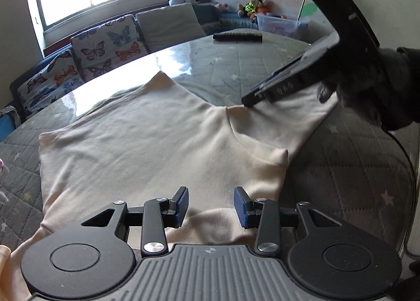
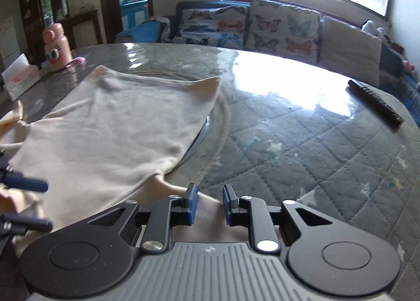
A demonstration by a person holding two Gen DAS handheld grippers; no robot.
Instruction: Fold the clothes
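A cream shirt (image 1: 147, 138) lies spread flat on the round table (image 1: 236, 65), whose grey quilted cover sits under a shiny sheet. My left gripper (image 1: 211, 206) hovers over the shirt's near edge with its jaws apart and only cloth below them. My right gripper (image 1: 249, 100), held by a dark-gloved hand (image 1: 367, 91), has its tips down at the sleeve on the right. In the right wrist view the right gripper (image 2: 210, 204) shows a narrow gap with nothing pinched; the shirt (image 2: 110, 128) lies under it. The left gripper (image 2: 29, 204) shows at the left edge.
A black bar-shaped object (image 1: 237, 37) (image 2: 375, 103) lies near the far table edge. A pink bottle (image 2: 56, 46) and a tissue box (image 2: 19, 78) stand at the table's left side. A sofa with butterfly cushions (image 2: 262, 28) runs behind the table.
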